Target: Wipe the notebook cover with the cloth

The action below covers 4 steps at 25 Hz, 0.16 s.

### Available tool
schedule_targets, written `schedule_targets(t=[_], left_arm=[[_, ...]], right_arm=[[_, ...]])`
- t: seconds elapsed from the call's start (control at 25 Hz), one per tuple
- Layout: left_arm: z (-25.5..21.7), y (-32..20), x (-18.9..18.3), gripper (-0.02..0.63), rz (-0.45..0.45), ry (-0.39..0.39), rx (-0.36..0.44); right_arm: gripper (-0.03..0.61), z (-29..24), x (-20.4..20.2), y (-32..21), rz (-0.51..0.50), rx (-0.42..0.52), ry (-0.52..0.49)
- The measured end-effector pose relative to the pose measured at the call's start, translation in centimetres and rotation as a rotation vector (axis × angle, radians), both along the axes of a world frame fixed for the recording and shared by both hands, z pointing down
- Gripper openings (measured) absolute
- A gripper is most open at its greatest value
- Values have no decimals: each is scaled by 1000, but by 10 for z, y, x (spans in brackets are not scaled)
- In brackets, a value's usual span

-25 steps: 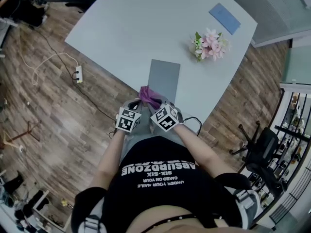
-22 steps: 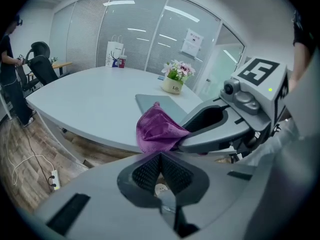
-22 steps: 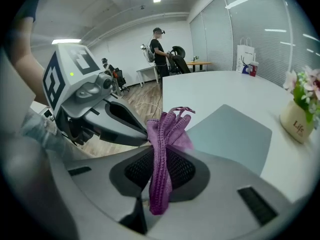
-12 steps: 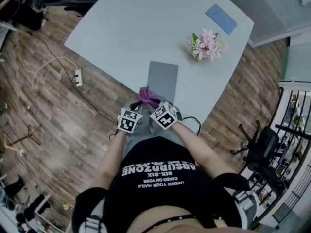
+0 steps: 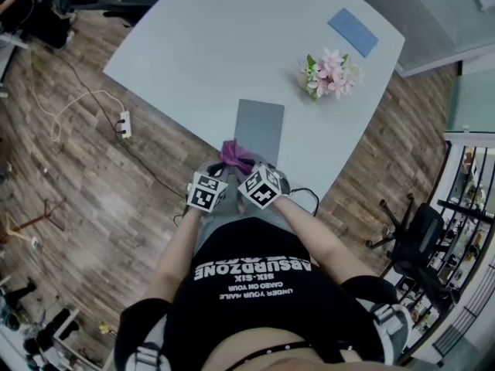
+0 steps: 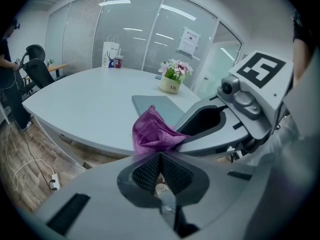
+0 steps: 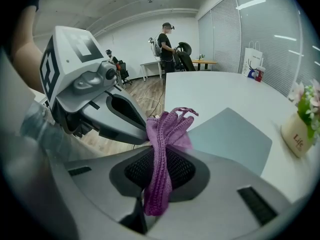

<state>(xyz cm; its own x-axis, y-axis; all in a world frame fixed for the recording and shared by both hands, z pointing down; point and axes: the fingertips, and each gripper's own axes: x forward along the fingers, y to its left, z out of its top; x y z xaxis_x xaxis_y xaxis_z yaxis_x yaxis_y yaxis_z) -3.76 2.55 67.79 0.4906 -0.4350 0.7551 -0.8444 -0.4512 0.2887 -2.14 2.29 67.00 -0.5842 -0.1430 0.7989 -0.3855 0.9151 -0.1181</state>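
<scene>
A grey notebook [image 5: 259, 128] lies flat near the table's front edge, also in the left gripper view as the notebook [image 6: 157, 105] and in the right gripper view as the notebook [image 7: 227, 136]. My right gripper [image 5: 246, 165] is shut on a purple cloth [image 5: 234, 155], which hangs bunched over the edge just short of the notebook. The cloth [image 7: 162, 154] runs between the right gripper's [image 7: 161, 151] jaws. My left gripper [image 5: 218, 171] sits beside it on the left, shut, holding nothing. From the left gripper [image 6: 160, 155] I see the cloth [image 6: 151, 132] just ahead.
A pot of pink flowers [image 5: 331, 72] stands on the pale table [image 5: 201, 45] beyond the notebook, and a blue flat item [image 5: 353, 31] lies at the far corner. A cable and power strip [image 5: 124, 119] lie on the wooden floor to the left. A person [image 7: 164, 43] stands far off.
</scene>
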Motion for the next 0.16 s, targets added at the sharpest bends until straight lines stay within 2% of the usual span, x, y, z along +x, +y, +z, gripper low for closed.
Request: schedule_targets(t=[0.16], left_arm=[[1,-1,0,14,2,-5,1]], right_arm=[[74,2,-1,1,-16,17,11]])
